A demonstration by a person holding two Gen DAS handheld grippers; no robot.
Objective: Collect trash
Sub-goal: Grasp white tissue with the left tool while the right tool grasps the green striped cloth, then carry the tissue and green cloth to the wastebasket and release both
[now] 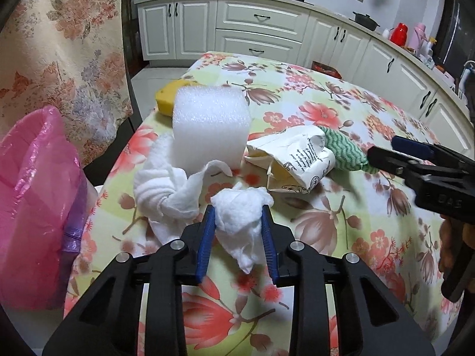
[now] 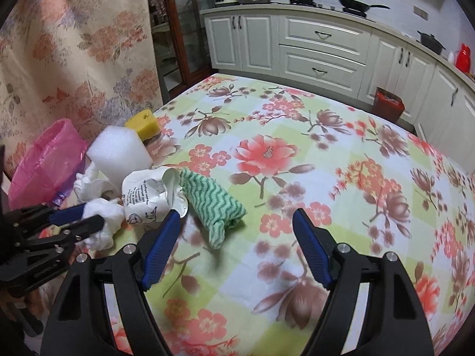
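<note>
- White tissue wad sits clenched between the blue pads of the left gripper, a loose tail hanging below the fingers; it looks lifted just off the table, though I cannot be sure.
- Pink bin bag stands open at the near left, beside the table edge. My read of the step: carry the wad left and drop it in.
- To do it well, keep the grip firm until the wad is over the mouth of the bag, since soft tissue can slip or snag.
- Lift before swinging left: a second tissue lies just beside the wad on its left, touching the foam block, and the tail could drag it along.
- Let go only well inside the rim, as the thin bag may fold under a nudge.
- Right gripper is spread wide and holds nothing, poised near the green cloth, which lies touching the crumpled paper cup.
- Likely that cloth is its next pick; it should close on the thick rolled middle, clear of the cup.
- Yellow sponge waits at the far left, behind the foam.
</note>
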